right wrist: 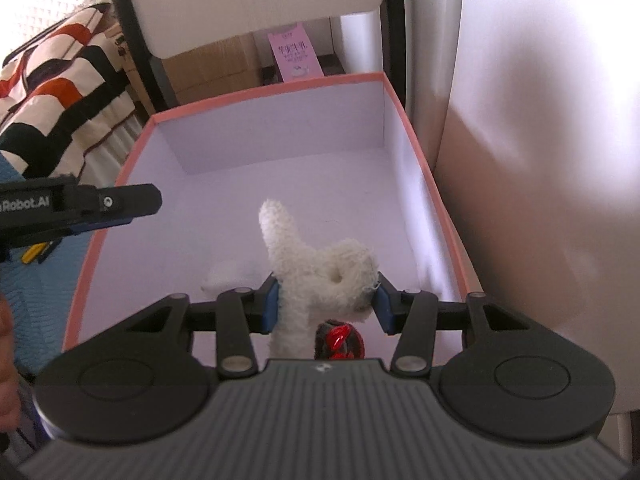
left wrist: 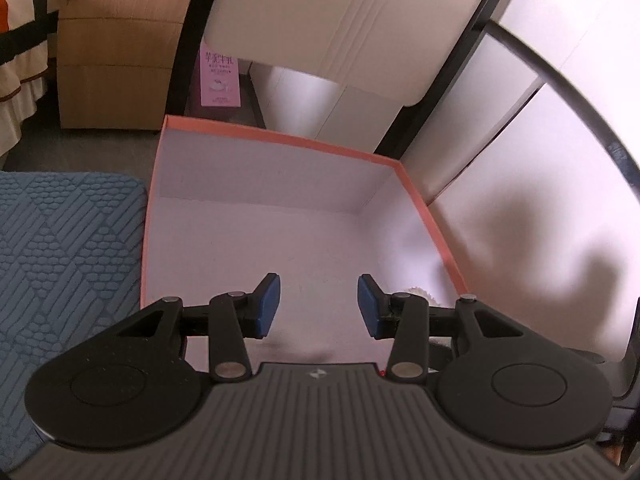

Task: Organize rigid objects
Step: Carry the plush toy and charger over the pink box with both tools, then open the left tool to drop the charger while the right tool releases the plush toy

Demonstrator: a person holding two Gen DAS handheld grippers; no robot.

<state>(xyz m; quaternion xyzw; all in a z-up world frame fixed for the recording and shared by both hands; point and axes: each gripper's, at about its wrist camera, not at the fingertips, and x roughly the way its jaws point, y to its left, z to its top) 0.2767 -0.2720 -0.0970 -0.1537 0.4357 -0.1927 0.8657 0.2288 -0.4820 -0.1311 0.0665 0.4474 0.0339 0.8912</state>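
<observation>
1. the right gripper (right wrist: 325,300) pinched a white plush toy (right wrist: 320,276) between its blue pads (right wrist: 271,304), both pads pressing into the fleece, with one long woolly limb sticking up past the jaws.
2. only the right wrist view showed that grip; in the left wrist view just a small tuft of the plush toy (left wrist: 418,293) peeked out behind the right-hand finger.
3. the toy hung over the near part of an open pink-rimmed cardboard box (right wrist: 404,108) with a pale interior; whether it touched the floor of the box could not be told.
4. a red and black object (right wrist: 339,340) sat just under the toy, partly hidden by the gripper body; what it was could not be told.
5. the left gripper (left wrist: 319,305) stood spread over the same box (left wrist: 280,135), nothing between its blue pads (left wrist: 269,303).
6. the right wrist view caught the left gripper (right wrist: 120,202) from the side, reaching in over the box's left rim.
7. only the left wrist view showed a blue textured mat (left wrist: 68,248) beside the box and a wooden cabinet (left wrist: 120,40) behind it.
8. both views showed a pink carton (left wrist: 219,76) beyond the far wall of the box; a striped cloth (right wrist: 60,92) lay at the left.
</observation>
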